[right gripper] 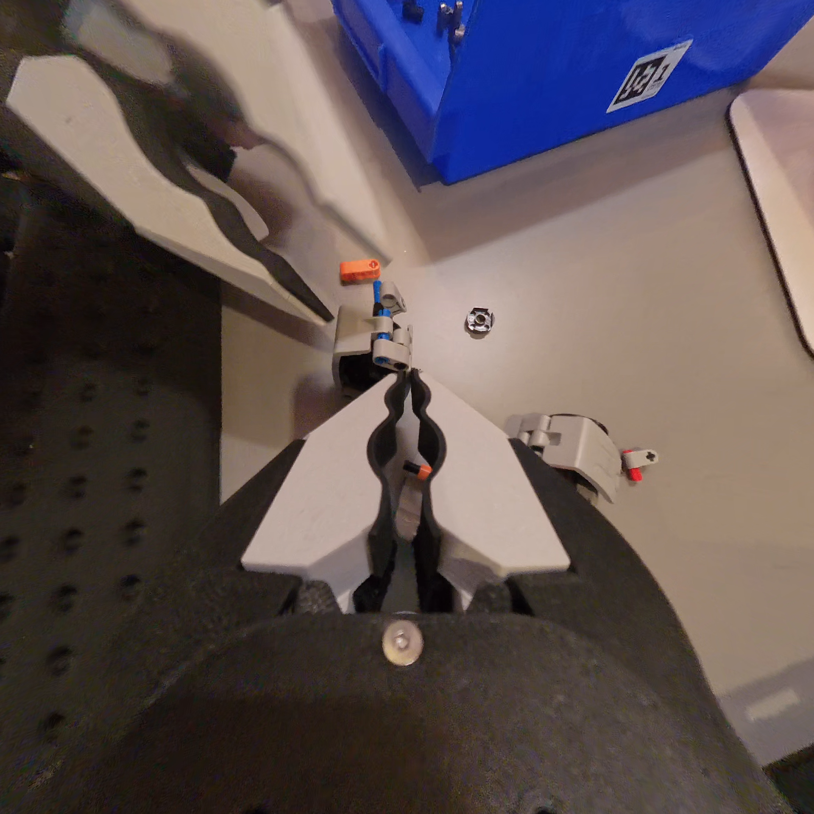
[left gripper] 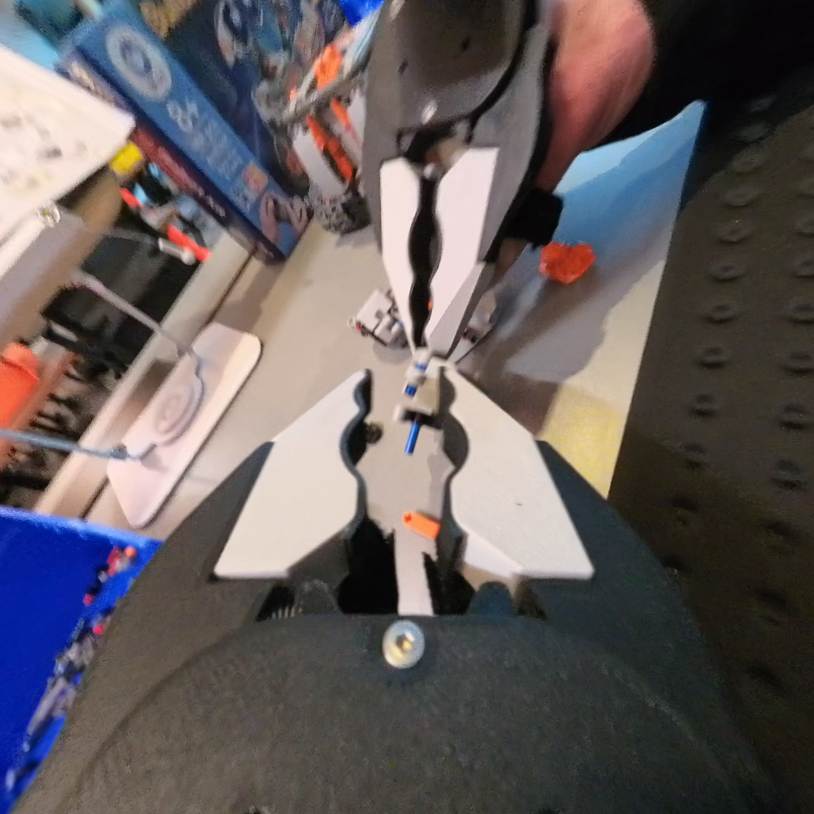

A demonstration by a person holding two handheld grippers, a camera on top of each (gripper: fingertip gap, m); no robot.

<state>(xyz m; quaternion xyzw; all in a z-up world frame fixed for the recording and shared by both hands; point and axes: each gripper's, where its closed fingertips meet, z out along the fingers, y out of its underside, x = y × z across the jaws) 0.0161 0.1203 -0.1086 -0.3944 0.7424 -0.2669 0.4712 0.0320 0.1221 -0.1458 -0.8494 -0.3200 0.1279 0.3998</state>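
A small grey brick assembly [right gripper: 352, 328] with blue pins lies on the beige table [right gripper: 572, 264]. My right gripper [right gripper: 406, 372] is shut on its near edge. In the left wrist view the right gripper [left gripper: 420, 348] comes down from above onto the assembly [left gripper: 418, 398]. My left gripper [left gripper: 405, 376] is open with a finger on either side of the assembly. Its right finger touches the grey part. In the right wrist view the left gripper [right gripper: 352, 293] reaches in from the upper left. A small orange beam [right gripper: 360, 268] lies just beyond the assembly, and shows between the left fingers [left gripper: 422, 524].
A second grey assembly [right gripper: 572, 453] with a red pin lies to the right, and a black round piece [right gripper: 479, 318] nearby. A blue bin [right gripper: 528, 110] stands behind. A white board [right gripper: 775, 198] lies at the right edge. Toy boxes [left gripper: 198, 110] and an orange lump [left gripper: 568, 260] sit farther off. One gripper's finger ends stand about 4 cm off the other's.
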